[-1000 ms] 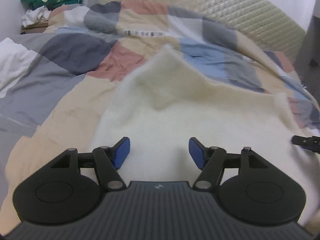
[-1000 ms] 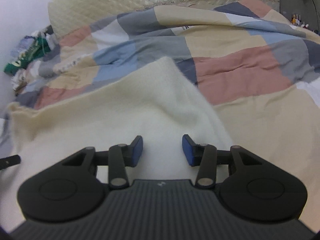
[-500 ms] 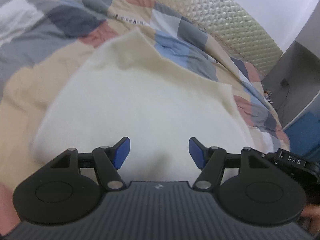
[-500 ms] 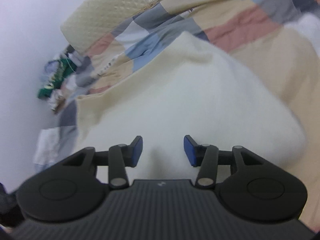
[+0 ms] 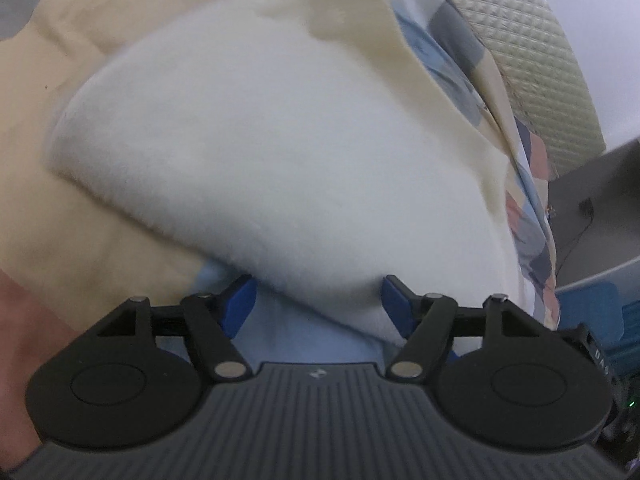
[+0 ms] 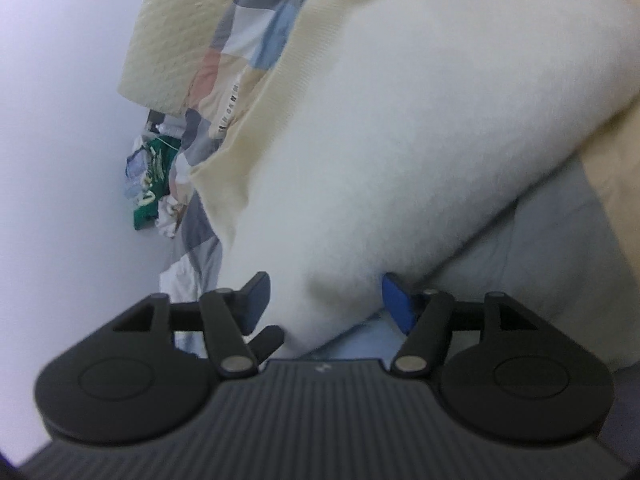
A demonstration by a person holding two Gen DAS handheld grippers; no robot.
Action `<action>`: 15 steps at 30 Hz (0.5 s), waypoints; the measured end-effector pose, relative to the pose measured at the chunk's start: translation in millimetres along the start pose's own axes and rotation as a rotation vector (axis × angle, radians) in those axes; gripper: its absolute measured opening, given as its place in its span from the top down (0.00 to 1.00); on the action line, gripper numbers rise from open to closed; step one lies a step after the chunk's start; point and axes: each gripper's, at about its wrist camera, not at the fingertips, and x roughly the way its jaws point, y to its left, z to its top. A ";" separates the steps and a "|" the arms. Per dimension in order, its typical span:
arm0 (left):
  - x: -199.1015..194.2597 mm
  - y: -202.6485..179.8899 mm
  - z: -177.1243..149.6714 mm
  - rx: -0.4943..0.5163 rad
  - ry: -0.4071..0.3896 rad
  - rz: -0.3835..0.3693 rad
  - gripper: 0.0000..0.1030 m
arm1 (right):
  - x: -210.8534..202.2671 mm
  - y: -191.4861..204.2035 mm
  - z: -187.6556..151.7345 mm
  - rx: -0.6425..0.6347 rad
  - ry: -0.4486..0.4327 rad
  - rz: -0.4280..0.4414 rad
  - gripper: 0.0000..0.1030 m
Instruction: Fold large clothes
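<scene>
Cream garment (image 5: 280,140) lies doubled over on the bed (image 5: 60,160). Both tongs, left (image 5: 316,304) and right (image 6: 322,300), have just been opening, fabric loose between. More folds probably remain.

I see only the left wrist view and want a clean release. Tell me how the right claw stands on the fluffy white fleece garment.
Observer: The right claw has just been opening. The fluffy white fleece garment sits between its jaws, and the pads do not seem to pinch it.
Operator: Say what lies beneath that corner.
Observer: Pale grey bedding shows just below and to the right of the fold.
Operator: Report anything over by the wall.
Observer: A heap of green and white printed cloth lies against the plain white wall.
</scene>
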 end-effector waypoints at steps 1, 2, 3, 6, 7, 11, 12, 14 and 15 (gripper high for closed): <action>1.6 0.7 0.2 -0.006 0.001 0.001 0.25 | 0.8 -3.3 1.3 0.022 -0.001 0.005 0.35; 2.9 1.1 1.6 -0.007 0.001 0.002 0.24 | 2.1 -7.1 2.0 0.047 -0.003 0.008 0.35; 3.7 1.7 2.9 -0.007 0.001 0.003 0.24 | 3.6 -11.0 2.4 0.068 -0.002 0.007 0.35; 4.2 1.6 3.9 -0.010 0.001 0.004 0.22 | 10.1 -21.5 2.2 0.120 0.005 -0.029 0.30; 5.1 1.4 6.0 -0.012 0.001 0.005 0.22 | 12.9 -24.3 1.7 0.129 0.005 -0.046 0.29; 8.2 2.0 10.2 -0.016 -0.001 0.009 0.19 | 19.8 -28.2 3.7 0.158 -0.001 -0.029 0.22; 8.4 2.6 10.6 -0.019 0.000 0.007 0.19 | 20.0 -27.6 4.5 0.162 -0.007 -0.021 0.21; 7.4 4.2 10.5 -0.027 0.001 0.002 0.19 | 19.9 -27.9 8.0 0.172 -0.017 0.006 0.21; 5.7 6.2 9.6 -0.033 0.002 -0.002 0.18 | 20.0 -28.4 9.7 0.178 -0.018 0.017 0.20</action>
